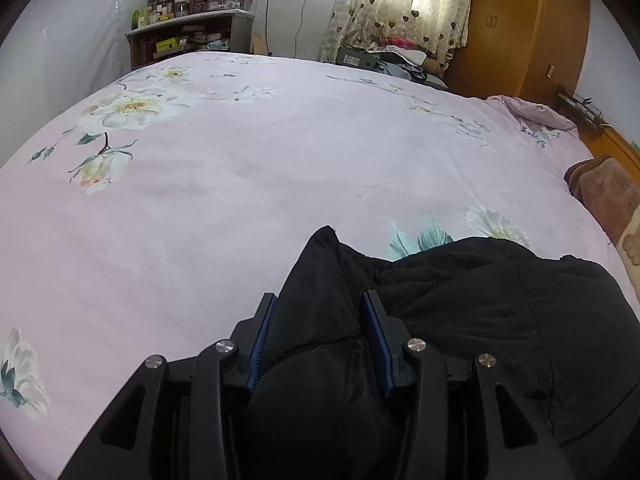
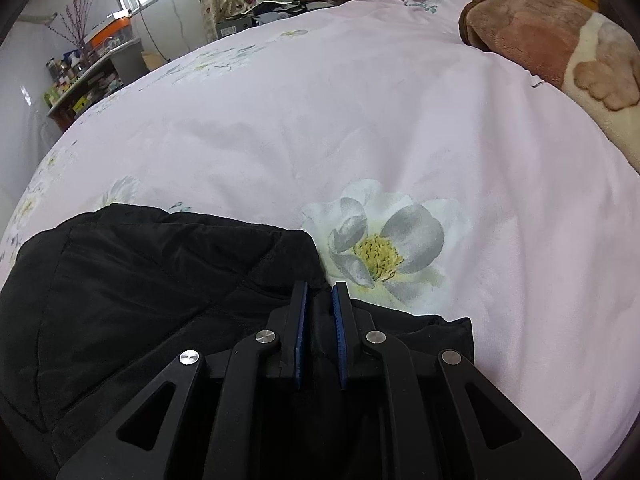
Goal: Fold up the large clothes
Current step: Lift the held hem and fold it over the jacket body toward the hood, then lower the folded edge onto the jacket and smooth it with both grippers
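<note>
Left wrist view: the left gripper (image 1: 320, 312) pinches a thick bunch of the black padded jacket (image 1: 500, 300), fingers held fairly wide by the bulk. The jacket lies on the near edge of the pink flowered bedspread (image 1: 240, 180). It looks soft, puffy and probably slippery, so corners and seams suit best. The right gripper (image 2: 320, 292), nearly closed, clamps a thin edge

The black jacket (image 1: 480, 320) runs off the lower frame edges (both views), its full shape hidden.
</note>
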{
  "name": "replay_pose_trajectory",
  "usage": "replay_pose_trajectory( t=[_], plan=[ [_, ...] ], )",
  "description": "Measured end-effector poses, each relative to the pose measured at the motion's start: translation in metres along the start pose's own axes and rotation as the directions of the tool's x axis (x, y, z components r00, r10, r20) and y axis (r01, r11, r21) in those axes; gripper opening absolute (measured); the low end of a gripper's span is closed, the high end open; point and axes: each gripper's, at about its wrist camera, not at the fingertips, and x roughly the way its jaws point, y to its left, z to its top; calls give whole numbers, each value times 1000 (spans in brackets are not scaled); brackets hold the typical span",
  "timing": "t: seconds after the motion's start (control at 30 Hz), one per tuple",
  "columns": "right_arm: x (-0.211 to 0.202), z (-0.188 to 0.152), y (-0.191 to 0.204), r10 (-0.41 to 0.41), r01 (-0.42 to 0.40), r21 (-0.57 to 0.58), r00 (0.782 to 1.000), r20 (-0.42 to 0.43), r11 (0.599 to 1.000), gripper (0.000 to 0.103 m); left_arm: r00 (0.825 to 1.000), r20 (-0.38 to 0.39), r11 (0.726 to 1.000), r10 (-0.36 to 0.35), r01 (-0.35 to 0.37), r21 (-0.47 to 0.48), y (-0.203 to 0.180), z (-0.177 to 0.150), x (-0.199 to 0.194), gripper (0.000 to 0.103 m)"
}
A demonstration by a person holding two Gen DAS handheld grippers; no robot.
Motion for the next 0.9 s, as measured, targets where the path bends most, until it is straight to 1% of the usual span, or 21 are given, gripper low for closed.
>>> replay_pose_trajectory(
  t=[0.2, 0.3, 0.37, 0.4, 0.43, 0.47, 0.5, 0.57, 0.6, 0.63, 0.7, 0.77, 0.83, 0.87, 0.9],
  plan=[
    [-1, -2, 1, -10, 10, -6, 1000, 13, 1000, 13, 1000, -2, 1000, 12, -12, -2, 0, -1, 2, 50],
    [-7, 1, 5, -21, 21, -10, 1000, 0, 1000, 14, 999, -36, 1000, 28, -28, 2, -2, 7, -1, 55],
    [-18, 6, 6, -29, 29, -12, 1000, -4, 1000, 18, 998, -64, 1000, 25, -25, -1, 1, 15, -8, 57],
    [-29, 9, 6, -40, 40, -15, 999, 5, 999, 20, 998, -66, 1000, 15, -15, -9, 3, 19, -14, 58],
    [-40, 12, 6, -46, 47, -21, 999, 26, 999, 26, 998, -58, 1000, 2, -3, -20, 6, 24, -23, 59],
    [-58, 15, 7, -47, 49, -27, 996, 70, 998, 34, 999, -44, 1000, -2, 1, -27, 9, 27, -31, 63],
    [-74, 17, 7, -44, 47, -30, 993, 107, 998, 37, 1000, -22, 999, -4, 3, -36, 13, 31, -42, 68],
    [-104, 21, 11, -43, 49, -31, 984, 176, 998, 38, 1000, 28, 999, 7, -5, -54, 18, 39, -64, 68],
    [-122, 21, 17, -23, 31, -34, 976, 218, 999, 38, 999, 53, 998, 12, -8, -63, 19, 43, -75, 69],
    [-135, 18, 26, 18, -6, -47, 968, 249, 999, 38, 997, 76, 998, 6, -1, -67, 17, 44, -85, 69],
    [-140, 11, 51, 89, -64, -105, 963, 256, 992, 38, 994, 109, 997, -24, 32, -66, 4, 45, -102, 69],
    [-132, -1, 78, 141, -103, -165, 962, 235, 981, 38, 986, 127, 992, -109, 115, -42, -22, 38, -112, 69],
    [-114, -10, 95, 165, -126, -194, 966, 197, 973, 38, 975, 117, 981, -191, 187, 43, -57, 27, -112, 69],
    [-97, -14, 101, 156, -122, -197, 974, 165, 973, 38, 970, 113, 975, -213, 204, 91, -74, 20, -107, 69],
    [-84, -15, 103, 140, -111, -190, 979, 148, 976, 38, 971, 94, 969, -220, 207, 132, -89, 14, -95, 69]
  ],
)
